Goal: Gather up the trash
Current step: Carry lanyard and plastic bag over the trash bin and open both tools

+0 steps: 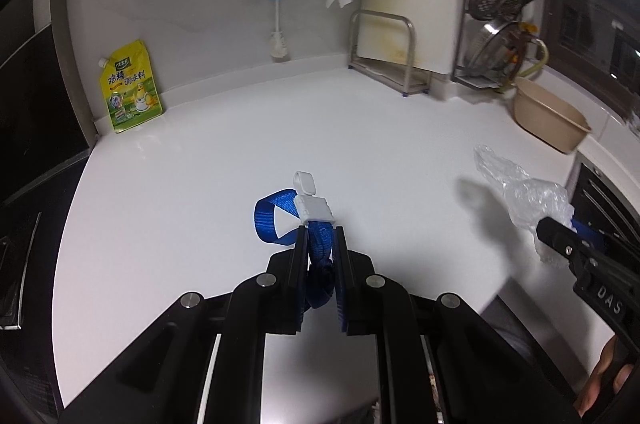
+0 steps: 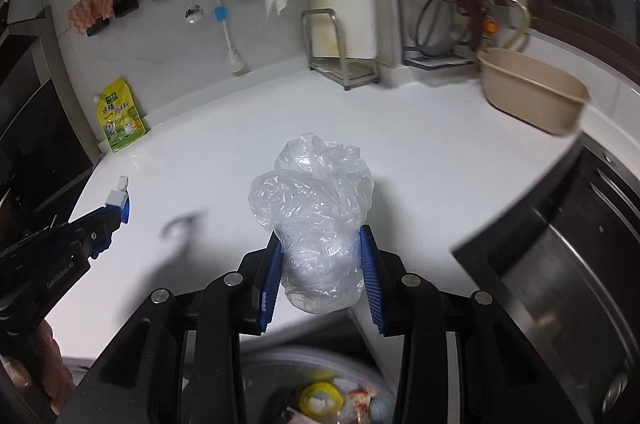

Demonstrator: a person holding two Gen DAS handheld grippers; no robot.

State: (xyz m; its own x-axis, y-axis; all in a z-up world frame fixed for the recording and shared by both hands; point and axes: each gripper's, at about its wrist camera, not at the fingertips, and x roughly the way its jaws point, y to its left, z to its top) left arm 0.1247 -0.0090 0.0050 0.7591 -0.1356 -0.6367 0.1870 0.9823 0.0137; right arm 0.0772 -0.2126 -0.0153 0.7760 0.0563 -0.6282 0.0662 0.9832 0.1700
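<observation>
Left wrist view: a woven blue strap (image 1: 316,244) with a grey plastic buckle is pinched in the nearly closed left gripper (image 1: 319,238) above the glossy white counter (image 1: 200,164). Right wrist view: a crinkled clear plastic bag (image 2: 316,220) is clamped by the right gripper (image 2: 322,244) above the counter's near edge.

Left black two-finger gripper (image 1: 319,238) tilted down and forward, jaws almost together, squeezing a blue woven strap with a grey plastic clip (image 1: 311,220). Strap loop and clip sticking out past the fingertips. Right black two-finger gripper with blue ribbed pads (image 2: 320,244) also tilted down, jaws partly apart, pressing on both sides of a crumpled clear plastic bag (image 2: 316,212). Both held up in the air, side by side, a little apart. A bit of a hand (image 2: 28,364) wrapped around the left handle, fingers curled.
</observation>
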